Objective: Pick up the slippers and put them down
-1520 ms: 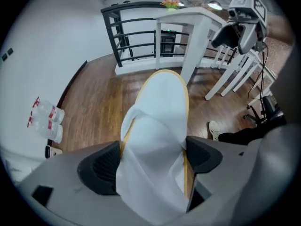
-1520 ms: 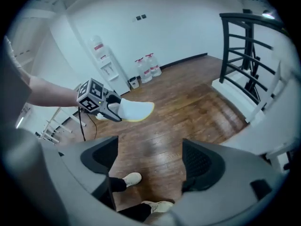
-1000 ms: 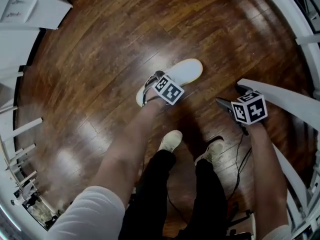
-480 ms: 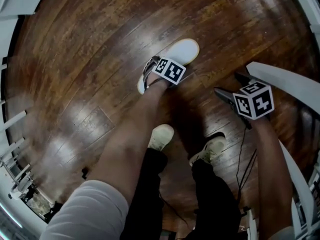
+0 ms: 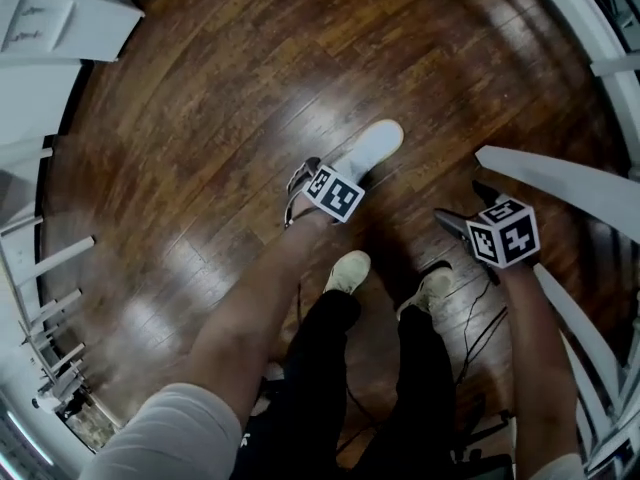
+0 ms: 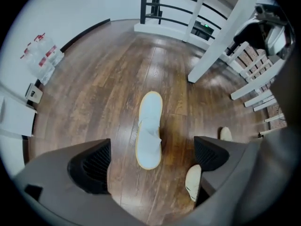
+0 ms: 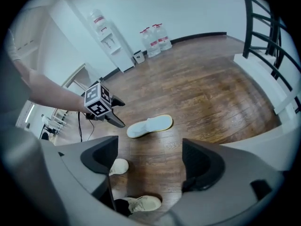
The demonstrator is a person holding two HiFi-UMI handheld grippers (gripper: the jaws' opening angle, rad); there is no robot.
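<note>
The left gripper has let go of the slipper and lifted off it, its jaws opening wide around nothing, and the slipper lies flat on the floor, well in from its edges (the right gripper gapes empty too). Any fresh pinch could well skate this thin, soft white slipper with its yellowish rim across the glossy dark wood, or the nearby shoe might tread on it.
</note>
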